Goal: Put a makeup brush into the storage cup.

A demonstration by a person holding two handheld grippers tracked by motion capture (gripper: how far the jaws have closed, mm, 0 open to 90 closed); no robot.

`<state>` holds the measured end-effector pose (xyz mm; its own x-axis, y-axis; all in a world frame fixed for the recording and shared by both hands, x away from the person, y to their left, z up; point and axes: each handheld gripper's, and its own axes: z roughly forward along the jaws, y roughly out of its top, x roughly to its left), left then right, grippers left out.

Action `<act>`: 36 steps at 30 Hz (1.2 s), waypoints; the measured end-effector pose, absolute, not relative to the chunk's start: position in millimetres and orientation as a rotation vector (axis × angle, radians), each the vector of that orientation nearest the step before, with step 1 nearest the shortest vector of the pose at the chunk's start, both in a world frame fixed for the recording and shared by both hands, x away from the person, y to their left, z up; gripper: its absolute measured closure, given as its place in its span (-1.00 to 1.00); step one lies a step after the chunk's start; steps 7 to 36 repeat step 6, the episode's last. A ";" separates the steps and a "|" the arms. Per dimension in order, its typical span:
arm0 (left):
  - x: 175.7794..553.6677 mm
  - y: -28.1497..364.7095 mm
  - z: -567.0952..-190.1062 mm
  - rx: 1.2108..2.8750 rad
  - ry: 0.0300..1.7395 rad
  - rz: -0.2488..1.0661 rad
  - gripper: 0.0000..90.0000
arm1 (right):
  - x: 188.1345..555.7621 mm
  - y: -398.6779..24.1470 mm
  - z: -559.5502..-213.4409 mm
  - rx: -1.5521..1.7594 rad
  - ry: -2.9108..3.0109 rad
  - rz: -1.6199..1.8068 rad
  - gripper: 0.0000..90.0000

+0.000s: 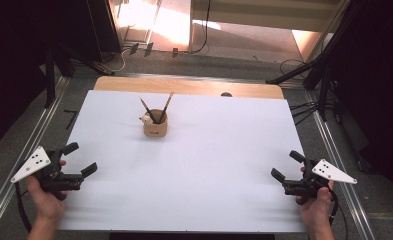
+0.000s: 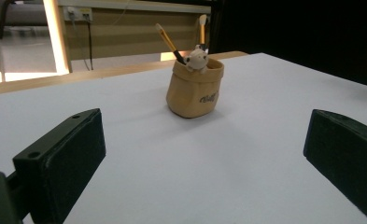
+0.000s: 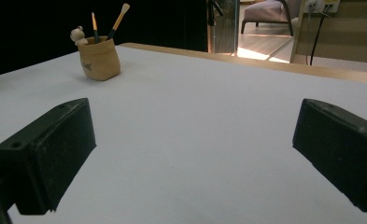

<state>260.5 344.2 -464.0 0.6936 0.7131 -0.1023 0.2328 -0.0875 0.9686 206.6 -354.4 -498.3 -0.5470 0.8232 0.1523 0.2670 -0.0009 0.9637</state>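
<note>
Resting at the table's [image 1: 194,165] near corners, left tool [image 1: 79,159] and right tool [image 1: 288,165] both have jaws apart, empty. Tan cup [image 1: 155,123] with two brushes [image 1: 166,106] stands far back, centre-left, well apart from both.

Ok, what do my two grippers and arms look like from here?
Both the left gripper and right gripper are black, with two flat rectangular jaws and a pale grey three-cornered plate bearing dark dots. A black cable trails from each. The forearms are bare, with no sleeves.
</note>
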 end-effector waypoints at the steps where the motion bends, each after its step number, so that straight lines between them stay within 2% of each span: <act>1: 260.7 346.3 -464.6 1.644 0.780 0.472 -1.00 | 206.4 -355.4 -498.3 1.126 1.813 1.576 -1.00; 36: 261.5 345.0 -466.5 1.654 0.779 0.462 -1.00 | 206.4 -358.3 -498.1 1.148 1.796 1.574 -1.00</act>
